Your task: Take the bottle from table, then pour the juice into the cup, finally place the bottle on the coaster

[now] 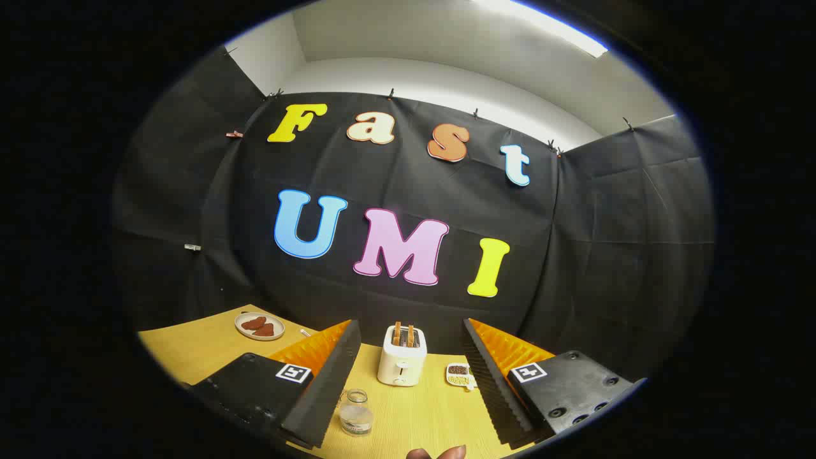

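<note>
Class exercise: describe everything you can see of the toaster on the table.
The toaster is a small cream-white box, glossy like plastic or enamel, standing upright on the yellow wooden table. Two browned slices stick up from its top slots; a lever shows on its front. It stands beyond the open claw, touching neither finger.

The gripper (408, 382) is a two-finger tool whose fingers are long wedge-shaped blades, their inner faces cut with fine ribs and their outer sides ridged in rows. Each finger is mounted on a flat black block with rounded corners; each block carries a small square white tag printed with a black pattern near its inner corner, and the right block shows several round recessed screw holes along its outer edge. The fingers stand wide apart, and fingertips (440, 453) of the person's hand show low between them.
</note>
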Action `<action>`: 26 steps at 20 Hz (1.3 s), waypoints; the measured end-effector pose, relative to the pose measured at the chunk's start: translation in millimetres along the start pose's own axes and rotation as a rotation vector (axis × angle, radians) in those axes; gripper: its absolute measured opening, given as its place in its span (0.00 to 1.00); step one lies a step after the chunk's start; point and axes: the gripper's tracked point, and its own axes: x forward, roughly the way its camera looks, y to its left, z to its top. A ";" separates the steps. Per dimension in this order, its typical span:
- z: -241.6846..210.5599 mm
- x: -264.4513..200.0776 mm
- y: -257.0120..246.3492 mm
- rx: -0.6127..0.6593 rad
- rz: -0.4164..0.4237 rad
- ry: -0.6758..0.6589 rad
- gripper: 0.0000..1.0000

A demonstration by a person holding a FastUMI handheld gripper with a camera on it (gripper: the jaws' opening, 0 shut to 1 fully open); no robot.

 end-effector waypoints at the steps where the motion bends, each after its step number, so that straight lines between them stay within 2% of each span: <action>1: 0.9 -0.1 1.9 0.000 0.004 -0.004 0.97; 18: -16.1 -11.2 21.0 0.025 0.052 -0.012 0.97; 23: -37.8 -14.1 36.4 0.028 0.075 -0.017 0.97; 26: -65.8 -17.2 45.5 0.056 0.080 0.003 0.97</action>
